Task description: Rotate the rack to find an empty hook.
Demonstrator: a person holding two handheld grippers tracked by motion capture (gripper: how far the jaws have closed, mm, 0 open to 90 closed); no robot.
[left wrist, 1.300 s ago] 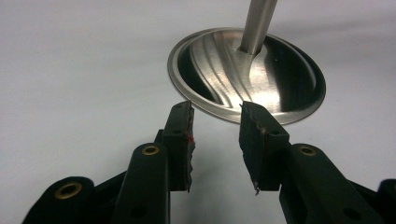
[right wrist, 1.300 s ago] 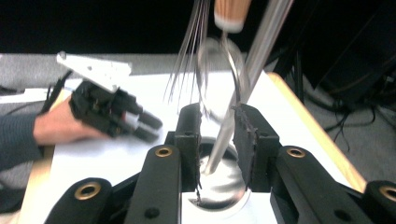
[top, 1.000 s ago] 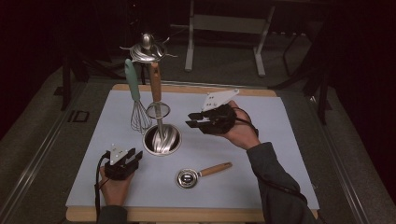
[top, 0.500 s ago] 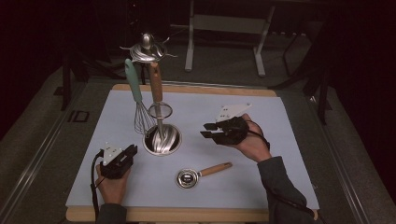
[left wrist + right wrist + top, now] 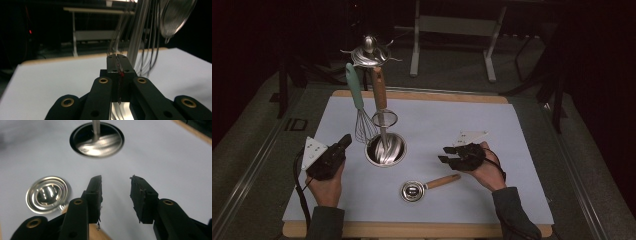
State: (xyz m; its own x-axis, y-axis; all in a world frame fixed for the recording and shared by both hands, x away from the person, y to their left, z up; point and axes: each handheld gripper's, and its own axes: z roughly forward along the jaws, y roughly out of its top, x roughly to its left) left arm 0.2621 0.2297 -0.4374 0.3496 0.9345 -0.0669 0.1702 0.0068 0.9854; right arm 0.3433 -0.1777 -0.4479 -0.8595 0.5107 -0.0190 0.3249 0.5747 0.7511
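A steel utensil stand has a round base (image 5: pixel 385 150) on the white mat (image 5: pixel 512 130) and a hanger top (image 5: pixel 369 52). A teal-handled whisk (image 5: pixel 357 100) and a wooden-handled skimmer (image 5: pixel 379 95) hang from it. A small round steel utensil with a wooden handle (image 5: pixel 427 186) lies in front of the base. My left gripper (image 5: pixel 346 141) is held up left of the base, its jaws just closed together with nothing between them (image 5: pixel 117 60). My right gripper (image 5: pixel 443 155) hovers low just right of the wooden handle. Its jaws have just been opening, with only mat between them (image 5: pixel 116 182).
The whisk wires (image 5: pixel 145 50) and the skimmer's mesh (image 5: pixel 175 17) hang close ahead of the left gripper. The steel base (image 5: pixel 97 140) and the small utensil's round head (image 5: pixel 48 194) lie ahead and to the left of the right jaws. A wooden board edge (image 5: pixel 422 95) borders the mat.
The left gripper rose off the mat and its jaws shut. The right gripper came down toward the mat and nearer the person, with its jaws spreading wider.
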